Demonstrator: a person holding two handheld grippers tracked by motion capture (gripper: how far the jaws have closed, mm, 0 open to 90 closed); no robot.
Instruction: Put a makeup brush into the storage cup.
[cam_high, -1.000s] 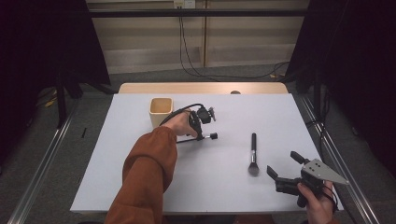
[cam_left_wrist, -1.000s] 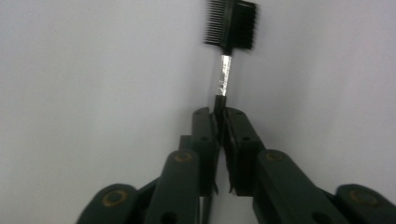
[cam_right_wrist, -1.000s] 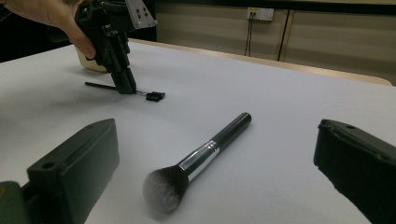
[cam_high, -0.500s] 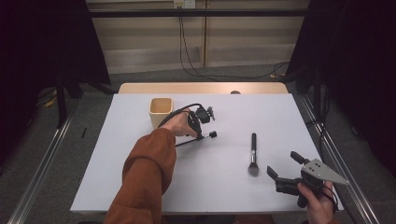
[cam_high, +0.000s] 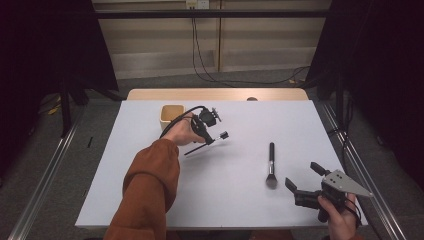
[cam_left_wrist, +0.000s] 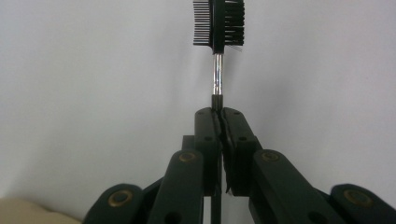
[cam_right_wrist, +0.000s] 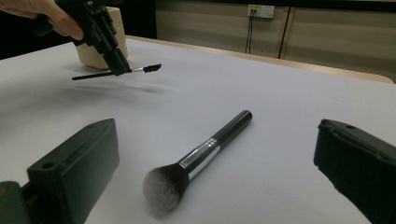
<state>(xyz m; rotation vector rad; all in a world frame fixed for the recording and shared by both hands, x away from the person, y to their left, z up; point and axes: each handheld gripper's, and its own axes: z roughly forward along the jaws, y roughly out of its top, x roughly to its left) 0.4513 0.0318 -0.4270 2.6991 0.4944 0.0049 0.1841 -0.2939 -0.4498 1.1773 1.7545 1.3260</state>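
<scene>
Your left claw (cam_high: 216, 134) is pinching the small comb brush (cam_high: 206, 144) above the counter (cam_high: 125, 175), beside the cup (cam_high: 171, 114).

You hold the comb brush by the middle of its thin handle, roughly level, bristle head poking out past the jaws, which probably makes it easy to tip into the cup. Your right claw (cam_high: 304, 178) rests spread wide at the near right, aimed at the powder brush (cam_high: 271, 165) lying flat just beyond it, seemingly ready for that one.
</scene>
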